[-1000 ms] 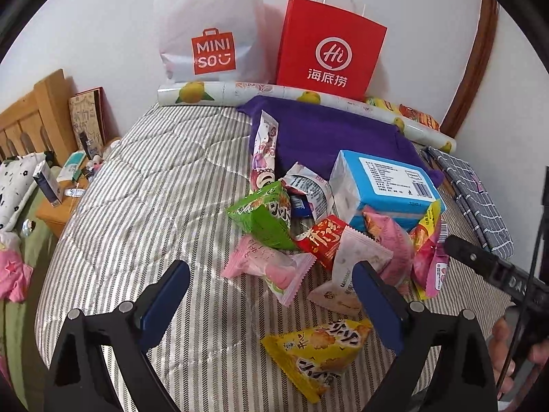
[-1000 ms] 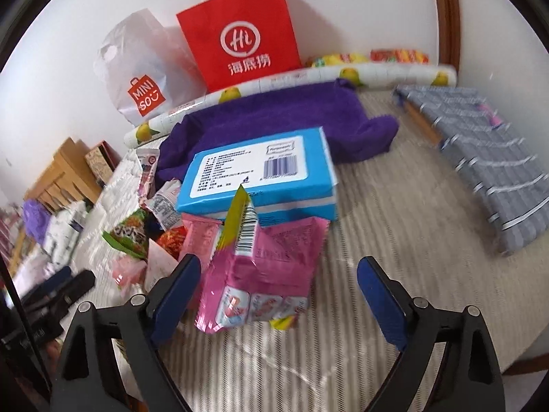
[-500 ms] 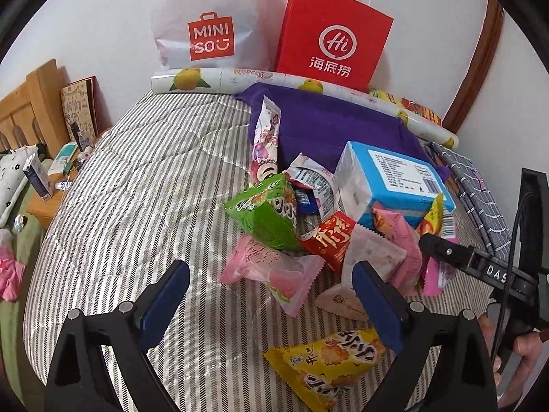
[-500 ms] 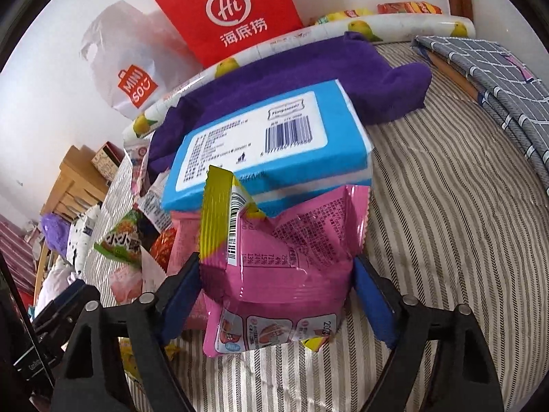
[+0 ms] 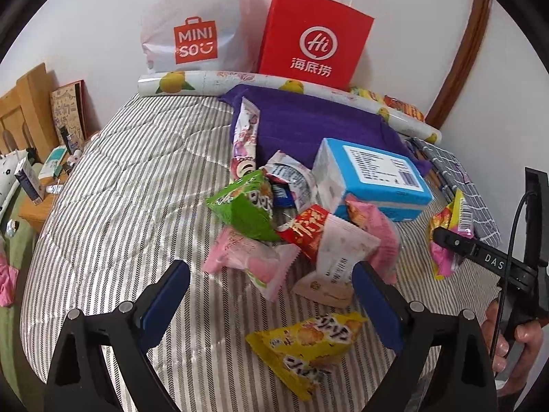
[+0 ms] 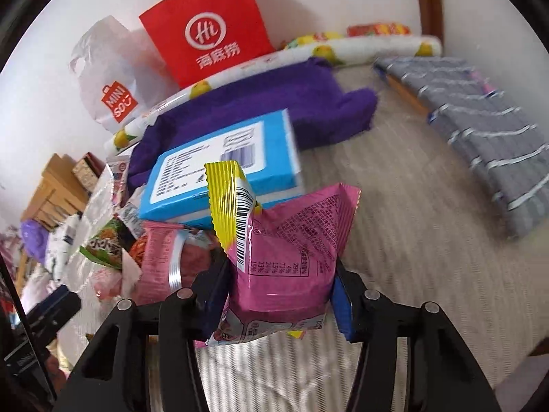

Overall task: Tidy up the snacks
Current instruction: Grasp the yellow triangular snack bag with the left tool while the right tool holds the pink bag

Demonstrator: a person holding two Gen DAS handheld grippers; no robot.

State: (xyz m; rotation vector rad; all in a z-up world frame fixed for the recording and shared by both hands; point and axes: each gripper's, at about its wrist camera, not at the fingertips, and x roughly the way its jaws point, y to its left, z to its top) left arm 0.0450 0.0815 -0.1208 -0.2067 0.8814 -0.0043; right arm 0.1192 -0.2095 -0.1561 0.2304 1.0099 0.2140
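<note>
A pile of snack packets lies on a striped bed [image 5: 130,185]: a green bag [image 5: 245,206], a red packet [image 5: 303,231], pink packets [image 5: 252,259], a yellow bag [image 5: 308,343] and a blue box [image 5: 374,180]. My left gripper [image 5: 271,304] is open and empty above the near packets. My right gripper [image 6: 278,295] is shut on a pink and yellow snack bag [image 6: 288,257], lifted off the bed; that bag also shows in the left wrist view [image 5: 447,237], to the right of the pile.
A red paper bag [image 5: 314,39] and a white Miniso bag [image 5: 195,31] stand against the back wall. A purple cloth [image 5: 308,127], a lemon-print roll [image 5: 192,82] and a grey checked cloth [image 6: 480,113] lie on the bed. A wooden nightstand [image 5: 37,206] is at left.
My right gripper closed on the pink and yellow bag and lifted it to the right, away from the pile. My left gripper stayed open and shifted slightly.
</note>
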